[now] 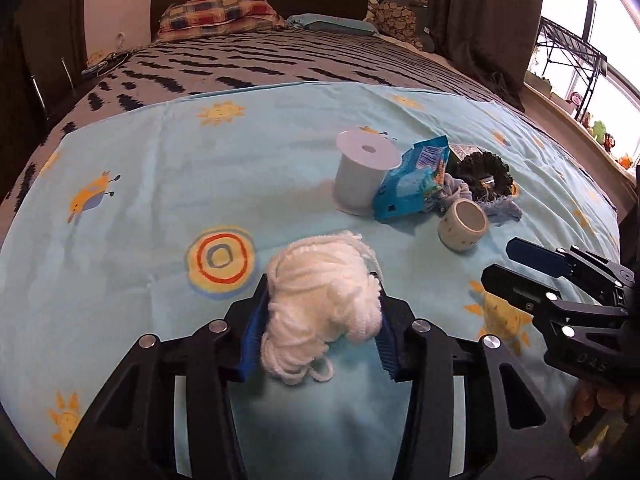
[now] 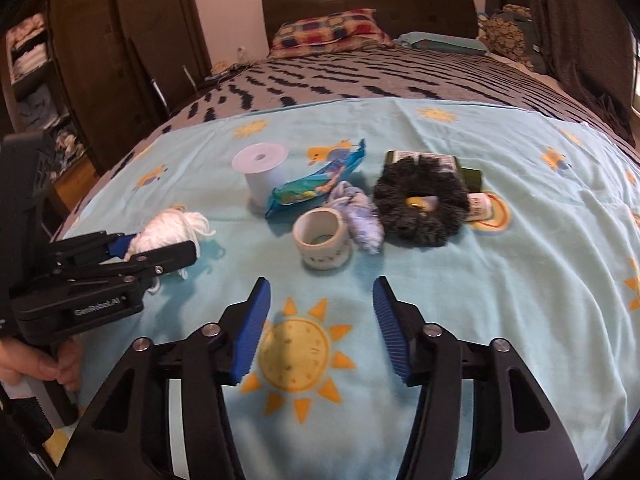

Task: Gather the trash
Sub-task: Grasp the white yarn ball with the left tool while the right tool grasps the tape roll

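Yarn (image 1: 320, 304), a loose white bundle, sits low in the centre of the left wrist view between the blue pads (image 1: 252, 332) of the left gripper (image 1: 320, 320), which is clenched on it from both sides; judged from the strands hanging below the pads, the bundle is gripped across its middle so that it comes up in one piece. Remaining items lie grouped right of centre in the same view on the light blue sheet (image 1: 140, 168): a white spool (image 1: 362, 172) standing upright, a blue wrapper (image 1: 408, 188) leaning against it, a small tape roll (image 1: 462, 226) nearest the camera, and a dark scrunchie (image 1: 484, 176) behind. The grouping probably serves as a common pick-up zone. Right gripper (image 2: 320, 320) is released, its pads spread wide above a printed sun low in the right wrist view, apparently held ready just short of the tape roll (image 2: 323, 240). The right wrist view shows what the left does not: a pale blue cloth scrap (image 2: 360, 220) in full beside the roll, a green box (image 2: 424, 158) behind the scrunchie (image 2: 424, 204), a small labelled item (image 2: 480, 206) at its right edge, and a hand (image 2: 44, 360) at lower left on the left tool. Whether the yarn clears the sheet cannot be told from either view. No bin or bag for the trash is visible
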A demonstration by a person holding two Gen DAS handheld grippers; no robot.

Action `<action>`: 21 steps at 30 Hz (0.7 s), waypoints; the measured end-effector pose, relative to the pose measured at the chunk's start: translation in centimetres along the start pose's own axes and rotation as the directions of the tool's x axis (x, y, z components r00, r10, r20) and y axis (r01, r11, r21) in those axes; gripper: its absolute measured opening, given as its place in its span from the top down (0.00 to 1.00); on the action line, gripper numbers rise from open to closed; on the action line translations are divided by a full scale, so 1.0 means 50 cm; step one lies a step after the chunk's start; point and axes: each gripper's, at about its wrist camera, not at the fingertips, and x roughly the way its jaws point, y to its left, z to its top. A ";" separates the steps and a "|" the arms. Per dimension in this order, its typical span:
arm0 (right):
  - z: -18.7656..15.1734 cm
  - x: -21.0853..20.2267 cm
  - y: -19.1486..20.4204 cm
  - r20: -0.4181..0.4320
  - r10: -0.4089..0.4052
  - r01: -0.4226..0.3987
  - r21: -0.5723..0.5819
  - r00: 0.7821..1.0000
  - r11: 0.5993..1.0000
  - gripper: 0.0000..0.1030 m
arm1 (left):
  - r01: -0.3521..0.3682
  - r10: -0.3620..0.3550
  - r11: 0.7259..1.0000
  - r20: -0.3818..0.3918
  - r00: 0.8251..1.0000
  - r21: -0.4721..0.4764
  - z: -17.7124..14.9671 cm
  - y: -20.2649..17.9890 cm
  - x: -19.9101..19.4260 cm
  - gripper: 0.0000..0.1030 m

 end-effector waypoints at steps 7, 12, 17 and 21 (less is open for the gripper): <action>0.034 0.045 -0.003 -0.043 -0.033 0.035 0.045 0.999 0.998 0.52 | 0.014 -0.014 1.000 0.001 1.000 0.003 -0.005 0.012 -0.002 0.57; 0.049 0.069 -0.010 -0.054 -0.025 0.028 0.068 0.998 0.997 0.55 | 0.019 -0.019 1.000 0.002 1.000 0.010 -0.007 0.012 -0.003 0.57; 0.052 0.071 -0.017 -0.053 -0.009 0.014 0.089 0.999 0.996 0.66 | 0.016 -0.016 1.000 0.009 1.000 0.010 -0.011 0.011 -0.011 0.57; 0.046 0.045 -0.004 -0.017 -0.018 0.019 0.053 1.000 0.998 0.66 | 0.014 -0.014 1.000 0.019 1.000 0.010 -0.021 0.003 -0.030 0.57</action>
